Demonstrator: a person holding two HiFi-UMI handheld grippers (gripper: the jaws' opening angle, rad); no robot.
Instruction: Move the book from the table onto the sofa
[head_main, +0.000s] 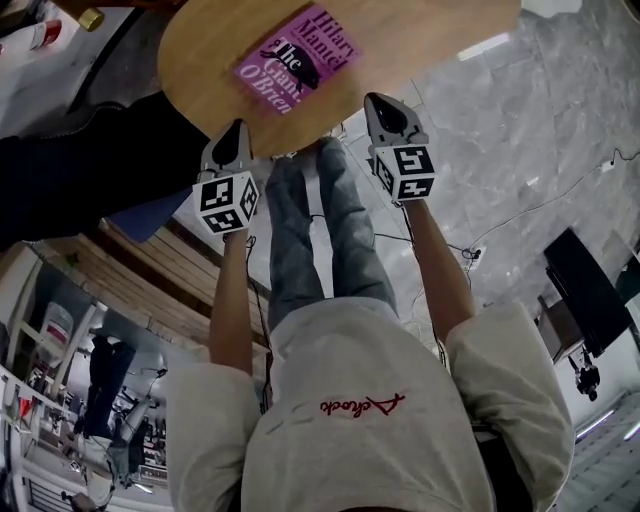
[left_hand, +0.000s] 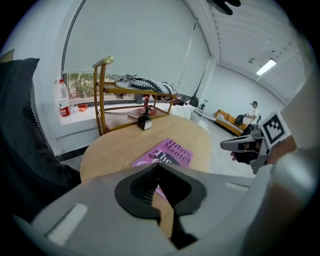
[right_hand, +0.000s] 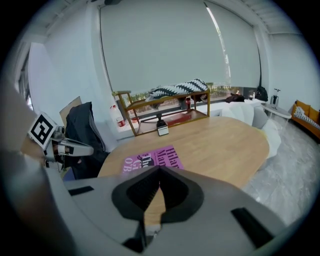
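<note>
Poised short of the purple book (head_main: 297, 60) on the table (head_main: 430, 40), left gripper (head_main: 236, 140) and right gripper (head_main: 386, 112), jaws shut, empty, for two-sided pickup.

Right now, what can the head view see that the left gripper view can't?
Only the head view shows the person's jeans and white shirt. Only the left gripper view shows the bottle by the window, the wooden rack and the far orange sofa. Both show the purple book lying on the wooden table, and the right gripper near its edge.
</note>
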